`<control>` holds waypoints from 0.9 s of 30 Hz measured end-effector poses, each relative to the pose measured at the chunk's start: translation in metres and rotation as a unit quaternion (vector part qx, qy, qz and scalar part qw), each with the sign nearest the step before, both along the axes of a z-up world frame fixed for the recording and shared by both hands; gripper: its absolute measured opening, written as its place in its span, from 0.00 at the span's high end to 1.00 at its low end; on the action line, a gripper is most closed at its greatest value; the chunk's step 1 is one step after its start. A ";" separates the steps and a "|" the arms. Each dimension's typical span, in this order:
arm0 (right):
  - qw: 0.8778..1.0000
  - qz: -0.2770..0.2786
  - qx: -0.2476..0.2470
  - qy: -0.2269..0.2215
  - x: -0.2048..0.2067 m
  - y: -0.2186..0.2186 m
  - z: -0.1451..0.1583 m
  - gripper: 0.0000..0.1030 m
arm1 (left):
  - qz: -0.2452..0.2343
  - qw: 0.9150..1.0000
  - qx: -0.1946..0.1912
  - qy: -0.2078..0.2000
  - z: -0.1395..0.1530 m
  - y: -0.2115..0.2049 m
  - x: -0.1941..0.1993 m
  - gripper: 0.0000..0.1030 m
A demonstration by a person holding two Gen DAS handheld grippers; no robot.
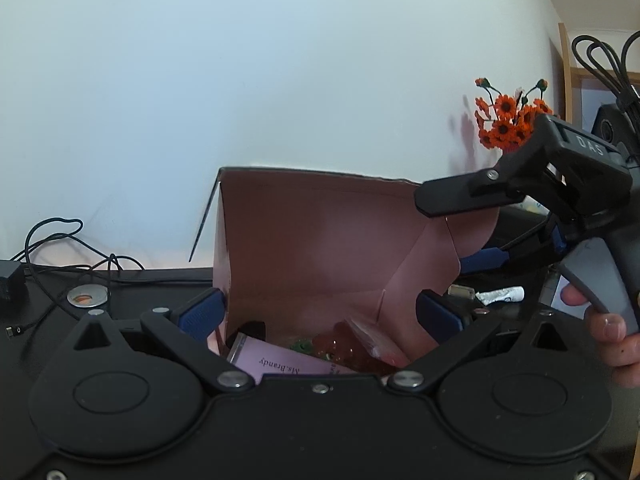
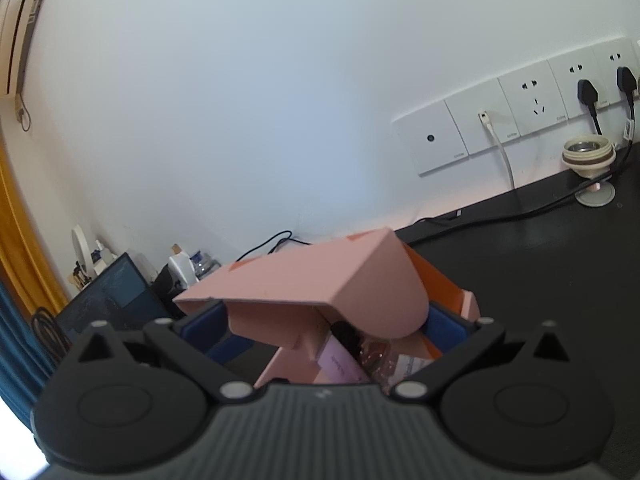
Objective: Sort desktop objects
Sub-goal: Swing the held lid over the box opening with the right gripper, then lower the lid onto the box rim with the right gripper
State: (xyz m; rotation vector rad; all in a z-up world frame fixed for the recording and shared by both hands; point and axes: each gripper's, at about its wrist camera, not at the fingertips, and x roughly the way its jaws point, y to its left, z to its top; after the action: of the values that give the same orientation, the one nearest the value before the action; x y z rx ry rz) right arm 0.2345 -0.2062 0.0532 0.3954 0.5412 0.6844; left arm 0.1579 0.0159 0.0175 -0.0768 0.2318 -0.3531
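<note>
While standing against the rear edge of the black desk [image 2: 520,280], the pink cardboard box [image 1: 332,248] is gaping, its curved lid flap [image 2: 360,280] lying between the right gripper's [image 2: 324,328] spread blue pads. The left gripper [image 1: 320,312], open-jawed, is straddling the box's walls. Only the left view is showing the booklet [image 1: 280,360] inside and orange flowers [image 1: 508,120].

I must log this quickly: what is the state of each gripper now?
Left gripper: open, fingers on both sides of the pink cardboard box, holding nothing.
Right gripper: open around the box's lid flap.
</note>
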 end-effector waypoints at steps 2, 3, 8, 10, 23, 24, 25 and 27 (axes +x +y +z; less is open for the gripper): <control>1.000 0.003 0.001 0.006 -0.002 -0.002 -0.003 0.01 | 0.001 1.000 0.010 0.005 -0.001 -0.002 0.001 0.00; 1.000 0.005 0.003 0.010 -0.002 -0.003 -0.004 0.01 | 0.002 1.000 0.016 0.007 -0.002 -0.004 0.001 0.00; 1.000 0.008 -0.013 0.004 -0.009 -0.004 -0.003 0.01 | -0.001 0.999 0.035 0.014 -0.005 -0.005 -0.001 0.00; 1.000 0.007 -0.026 -0.002 -0.011 -0.003 -0.003 0.01 | -0.008 0.999 0.041 0.020 -0.005 -0.003 -0.001 0.00; 0.985 0.008 -0.162 -0.064 -0.040 0.013 -0.004 0.01 | -0.065 0.994 -0.021 0.089 -0.006 0.028 0.011 0.00; 0.984 0.006 -0.165 -0.064 -0.041 0.015 -0.005 0.01 | -0.063 0.994 -0.024 0.091 -0.007 0.030 0.012 0.00; 0.984 0.005 -0.166 -0.064 -0.041 0.016 -0.007 0.01 | -0.061 0.994 -0.024 0.093 -0.007 0.030 0.013 0.00; 0.984 0.004 -0.167 -0.059 -0.040 0.017 -0.010 0.01 | -0.055 0.994 -0.022 0.090 -0.009 0.028 0.013 0.00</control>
State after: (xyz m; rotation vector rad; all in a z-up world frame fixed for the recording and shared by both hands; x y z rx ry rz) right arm 0.1944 -0.1889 0.0435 0.0378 0.5330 0.6077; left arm 0.1708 0.0442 0.0089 -0.1399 0.4081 -0.4618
